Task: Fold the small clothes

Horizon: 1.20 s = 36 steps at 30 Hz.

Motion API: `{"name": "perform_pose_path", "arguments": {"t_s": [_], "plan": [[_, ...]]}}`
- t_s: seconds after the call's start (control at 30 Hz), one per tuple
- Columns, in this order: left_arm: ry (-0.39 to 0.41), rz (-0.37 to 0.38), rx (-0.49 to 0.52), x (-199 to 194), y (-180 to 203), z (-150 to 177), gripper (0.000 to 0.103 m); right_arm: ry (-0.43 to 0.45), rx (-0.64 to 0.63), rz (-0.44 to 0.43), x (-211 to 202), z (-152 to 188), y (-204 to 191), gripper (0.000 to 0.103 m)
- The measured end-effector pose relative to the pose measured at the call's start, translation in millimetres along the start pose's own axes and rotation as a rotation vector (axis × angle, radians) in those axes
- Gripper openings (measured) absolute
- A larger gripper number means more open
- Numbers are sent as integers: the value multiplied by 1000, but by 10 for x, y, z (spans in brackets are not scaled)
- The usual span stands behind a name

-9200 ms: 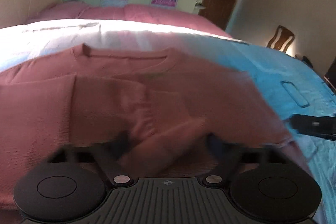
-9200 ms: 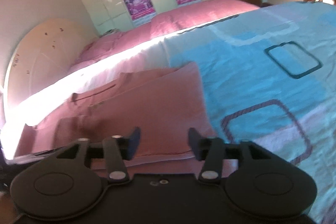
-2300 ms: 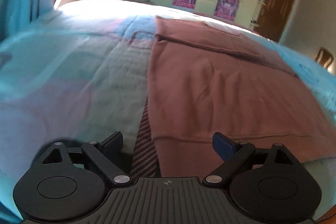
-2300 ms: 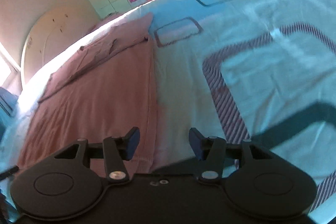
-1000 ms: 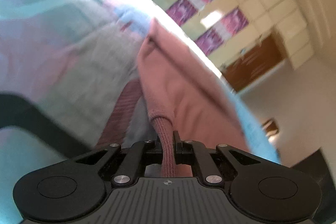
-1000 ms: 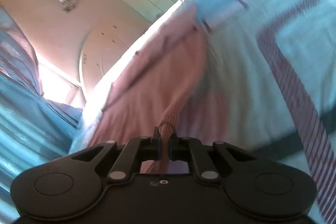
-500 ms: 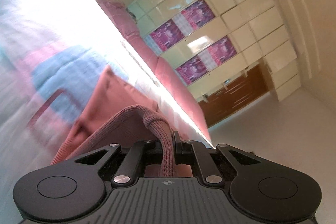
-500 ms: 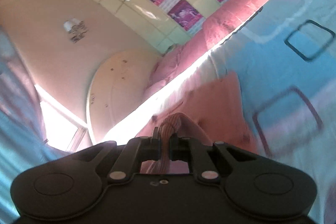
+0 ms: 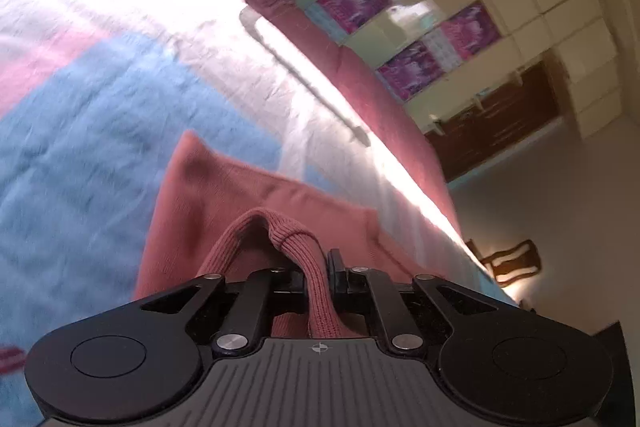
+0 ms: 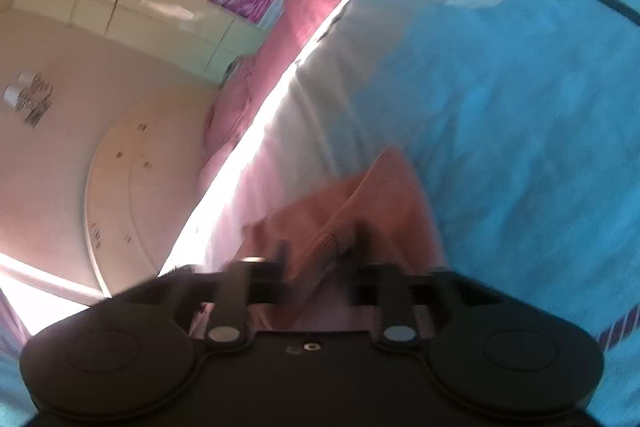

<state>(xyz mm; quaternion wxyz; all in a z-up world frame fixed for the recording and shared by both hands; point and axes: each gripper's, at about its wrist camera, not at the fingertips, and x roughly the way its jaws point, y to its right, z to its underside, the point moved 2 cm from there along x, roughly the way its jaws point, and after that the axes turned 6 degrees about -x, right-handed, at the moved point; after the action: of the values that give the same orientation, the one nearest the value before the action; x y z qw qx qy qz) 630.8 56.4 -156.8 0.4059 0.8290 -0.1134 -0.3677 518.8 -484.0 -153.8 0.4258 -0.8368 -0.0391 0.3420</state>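
Left gripper (image 9: 318,277) clamps the sweater's (image 9: 224,195) ribbed hem over the bedspread (image 9: 80,131), right gripper (image 10: 320,259) too blurred to tell; we judge it soft, light, best gripped by hem corners.

No readable text, labels or numbers; the purple posters (image 9: 416,71) on the cupboard doors (image 9: 560,3) are too blurred.

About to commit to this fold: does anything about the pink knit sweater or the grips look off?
One thing. The left gripper pinches the ribbed hem of the pink knit sweater firmly. The right gripper looks parted around the cloth, jaws blurred, so its hold may be uneven. No damage shows on the patterned blue bedspread.
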Motion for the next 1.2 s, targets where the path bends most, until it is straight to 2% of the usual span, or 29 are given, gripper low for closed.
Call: {"name": "perform_pose_path", "arguments": {"t_s": [0.03,0.07,0.1,0.17,0.2,0.37,0.43,0.5,0.57,0.63,0.7,0.73,0.77,0.83,0.9,0.93,0.97,1.03,1.1,1.2], "plan": [[29,-7,33,-52,23,-25,57,36,-2,-19,-67,-15,5,51],[67,-38,72,-116,51,-50,70,67,-28,-44,-152,-26,-12,51],[101,-66,110,-187,55,-73,79,81,-56,-47,-216,-40,-32,51],[112,-79,206,-231,112,-136,79,96,-168,-20,-306,-64,-126,49],[97,-110,280,-168,145,-183,78,89,-241,9,-309,-65,-200,48],[-19,-199,548,215,328,-198,72,9,-547,152,-25,-7,-526,42],[-68,-226,637,423,394,-160,63,-27,-636,195,169,22,-620,41],[-113,-247,690,544,429,-120,60,-59,-721,234,318,70,-686,41],[-114,-249,719,582,467,-77,50,-91,-784,268,438,123,-729,38],[-105,-241,722,588,478,-52,17,-114,-840,297,530,175,-752,23],[-92,-222,703,551,472,-47,12,-135,-899,321,588,235,-774,18],[-78,-218,709,545,467,-37,11,-135,-914,316,593,247,-790,11],[-63,-212,712,524,464,-19,10,-133,-922,305,612,245,-799,10],[47,-163,706,375,507,-7,9,-101,-948,290,531,275,-836,9],[179,-112,666,127,550,-37,9,27,-946,262,289,288,-934,9],[203,-119,651,94,536,-63,9,90,-924,230,173,279,-959,9],[196,-132,623,116,495,-102,9,123,-905,222,133,265,-954,9],[177,-150,574,176,427,-165,9,119,-881,244,208,234,-909,9],[153,-174,594,236,444,-167,9,111,-853,234,258,209,-893,9],[130,-207,616,359,474,-187,9,97,-867,265,345,225,-893,9]]}}
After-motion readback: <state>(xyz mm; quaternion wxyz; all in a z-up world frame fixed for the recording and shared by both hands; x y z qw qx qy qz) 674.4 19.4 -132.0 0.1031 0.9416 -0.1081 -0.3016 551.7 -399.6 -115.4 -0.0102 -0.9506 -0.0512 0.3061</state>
